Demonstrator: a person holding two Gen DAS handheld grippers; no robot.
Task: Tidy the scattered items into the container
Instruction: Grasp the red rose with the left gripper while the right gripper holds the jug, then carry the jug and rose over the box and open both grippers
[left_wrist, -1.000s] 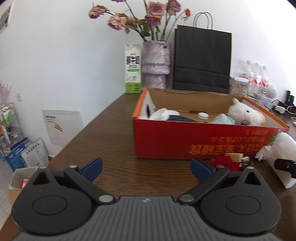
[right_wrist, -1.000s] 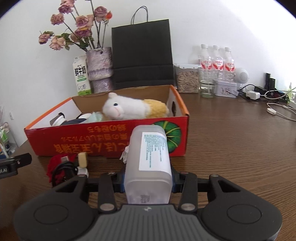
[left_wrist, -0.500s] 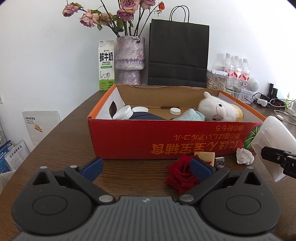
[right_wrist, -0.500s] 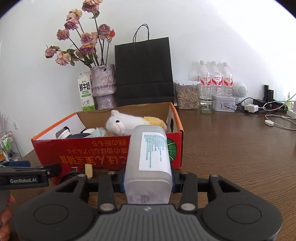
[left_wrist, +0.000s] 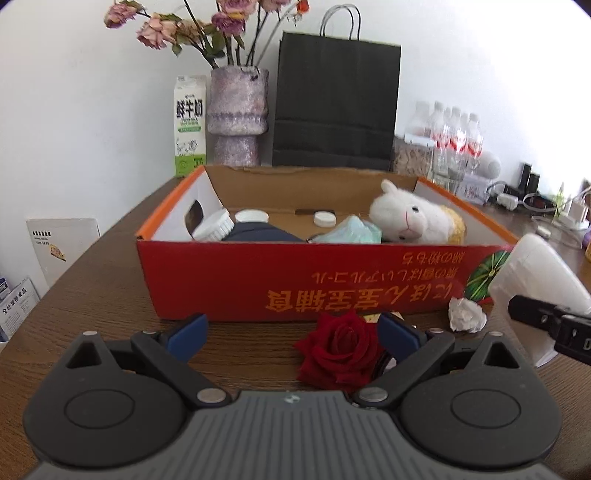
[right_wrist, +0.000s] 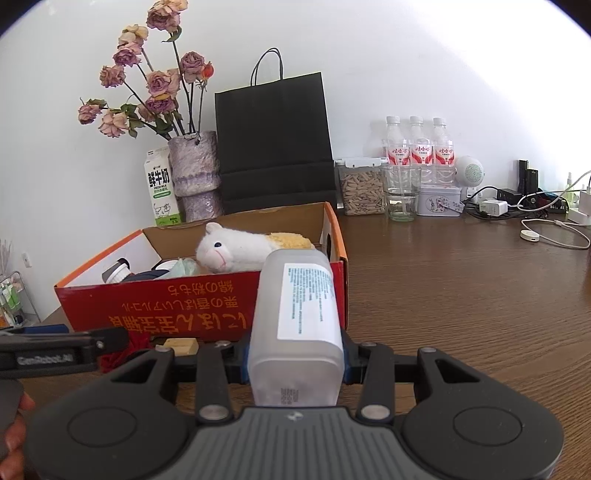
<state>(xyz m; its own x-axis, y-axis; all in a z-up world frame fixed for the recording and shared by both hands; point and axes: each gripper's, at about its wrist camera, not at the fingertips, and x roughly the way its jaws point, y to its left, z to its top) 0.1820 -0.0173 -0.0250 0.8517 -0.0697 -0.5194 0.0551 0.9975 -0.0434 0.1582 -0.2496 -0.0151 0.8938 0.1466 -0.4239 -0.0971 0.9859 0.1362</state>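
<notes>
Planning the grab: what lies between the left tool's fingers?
In the left wrist view, the red rose lies between them, beside the right finger, as they close.

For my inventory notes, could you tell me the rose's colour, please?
The rose is deep red, clearest in the left wrist view.

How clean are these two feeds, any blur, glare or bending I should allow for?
Left wrist view: fisheye bows the black bag; red box and rose slightly soft. Right wrist view: sharper, bright wall top right, dark corners, bottle looming large.
</notes>
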